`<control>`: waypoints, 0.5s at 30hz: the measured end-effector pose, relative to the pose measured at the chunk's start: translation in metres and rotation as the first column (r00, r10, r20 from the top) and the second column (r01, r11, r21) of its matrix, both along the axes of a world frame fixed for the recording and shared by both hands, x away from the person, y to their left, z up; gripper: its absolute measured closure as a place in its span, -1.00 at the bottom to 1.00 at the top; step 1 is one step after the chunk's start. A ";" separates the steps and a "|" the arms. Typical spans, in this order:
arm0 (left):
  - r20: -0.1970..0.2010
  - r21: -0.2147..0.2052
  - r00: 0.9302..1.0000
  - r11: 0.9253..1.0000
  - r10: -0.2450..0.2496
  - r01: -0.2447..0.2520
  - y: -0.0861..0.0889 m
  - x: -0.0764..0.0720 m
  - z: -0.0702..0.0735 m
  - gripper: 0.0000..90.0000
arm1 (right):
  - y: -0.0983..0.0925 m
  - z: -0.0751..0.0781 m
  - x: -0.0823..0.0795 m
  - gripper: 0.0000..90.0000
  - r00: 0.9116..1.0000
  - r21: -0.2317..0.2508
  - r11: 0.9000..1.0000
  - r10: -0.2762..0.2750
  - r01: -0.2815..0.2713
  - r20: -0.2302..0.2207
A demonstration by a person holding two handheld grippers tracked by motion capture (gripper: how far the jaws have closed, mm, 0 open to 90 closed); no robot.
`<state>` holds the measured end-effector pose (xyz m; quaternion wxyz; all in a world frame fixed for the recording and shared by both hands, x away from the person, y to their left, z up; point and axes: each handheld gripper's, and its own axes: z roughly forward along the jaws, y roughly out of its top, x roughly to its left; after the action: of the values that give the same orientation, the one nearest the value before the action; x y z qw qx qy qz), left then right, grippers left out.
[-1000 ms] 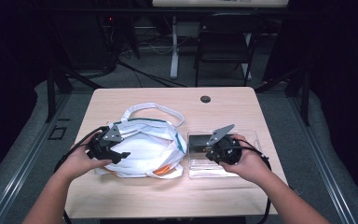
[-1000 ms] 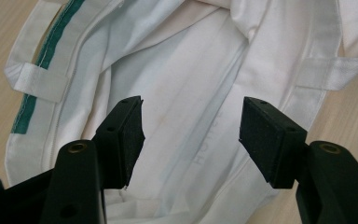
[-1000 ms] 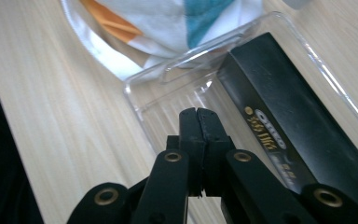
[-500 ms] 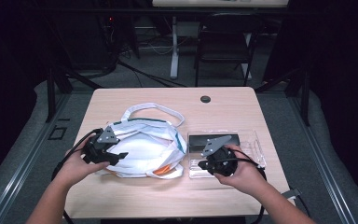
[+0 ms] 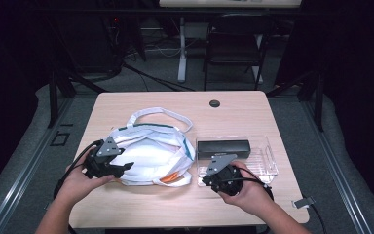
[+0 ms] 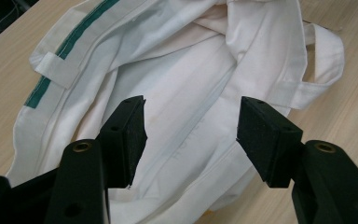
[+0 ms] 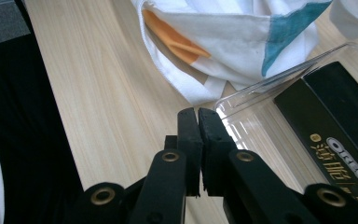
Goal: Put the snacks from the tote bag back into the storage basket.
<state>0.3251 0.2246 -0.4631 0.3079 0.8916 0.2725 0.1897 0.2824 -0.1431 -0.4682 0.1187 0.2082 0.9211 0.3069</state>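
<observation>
A person works a white tote bag (image 5: 148, 158) lying at the table's centre-left: the left gripper (image 6: 191, 135) hovers over its cloth, jaws spread and empty, while the right gripper (image 7: 199, 122), jaws pressed together on nothing, sits at the bag's four o'clock beside a clear tray (image 5: 268, 163); pinching one fabric layer at the rim looks wisest

The high view looks forward and down over the whole bench (image 5: 141, 204). Each gripper view rides close, looking along its jaws; both share the white cloth bag (image 6: 182, 70) with the high view.
</observation>
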 end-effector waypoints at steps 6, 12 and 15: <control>0.012 -0.021 1.000 1.000 0.006 -0.006 0.002 -0.008 -0.005 -0.07 | 0.002 -0.012 -0.006 0.96 1.000 0.038 0.999 -0.013 0.014 -0.015; 0.017 -0.042 1.000 0.999 0.020 -0.019 0.002 -0.014 -0.013 -0.07 | 0.006 -0.021 -0.011 0.96 1.000 0.056 0.998 -0.022 0.022 -0.009; 0.016 -0.049 1.000 0.999 0.019 -0.019 0.002 -0.017 -0.017 -0.07 | 0.007 -0.025 -0.014 0.96 1.000 0.065 0.997 -0.030 0.030 -0.003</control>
<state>0.3083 0.2262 -0.4804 0.3302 0.8795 0.2831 0.1930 0.2680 -0.1358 -0.4928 0.1155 0.2262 0.9074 0.3348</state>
